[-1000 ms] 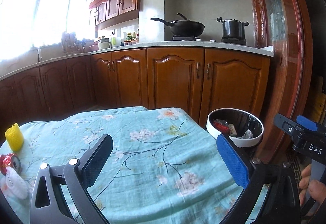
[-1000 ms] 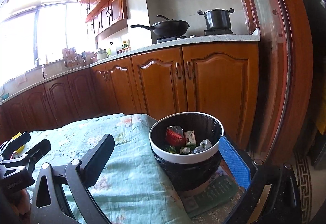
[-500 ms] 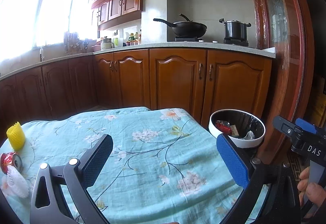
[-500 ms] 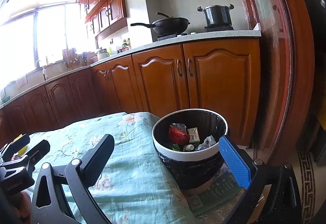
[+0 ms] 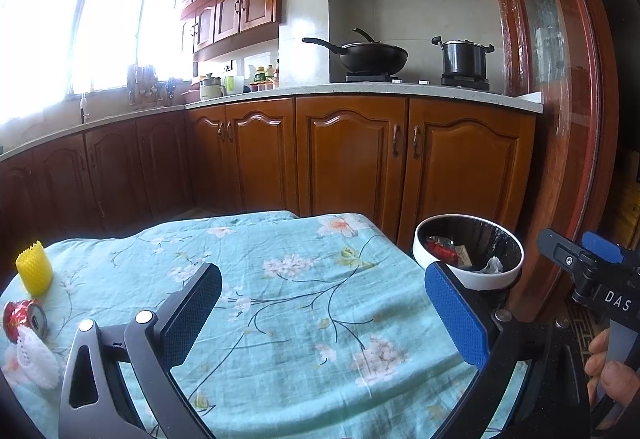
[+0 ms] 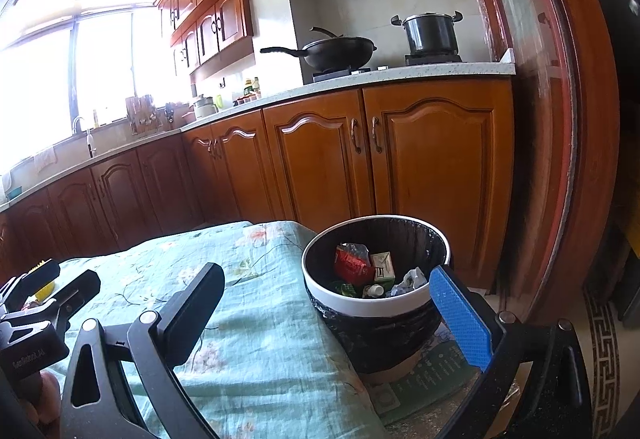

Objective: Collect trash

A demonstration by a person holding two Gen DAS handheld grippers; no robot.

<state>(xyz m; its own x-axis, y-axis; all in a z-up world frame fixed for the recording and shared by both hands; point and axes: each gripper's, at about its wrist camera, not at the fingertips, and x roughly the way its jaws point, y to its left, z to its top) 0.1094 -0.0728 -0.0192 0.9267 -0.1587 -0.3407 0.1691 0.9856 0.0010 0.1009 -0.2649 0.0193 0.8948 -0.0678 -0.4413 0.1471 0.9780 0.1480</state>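
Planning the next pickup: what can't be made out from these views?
- Crushed red can: left wrist view, half hidden by white foam net.
- Yellow foam net: right wrist view, mostly behind the left gripper.
- Trash bin contents: labels too small.

The white letters "DAS" stand on the dark body of the right gripper [image 5: 600,271], seen at the right edge of the left wrist view. The left gripper [image 6: 48,291] carries a faint printed word on its body, too blurred to read with certainty.
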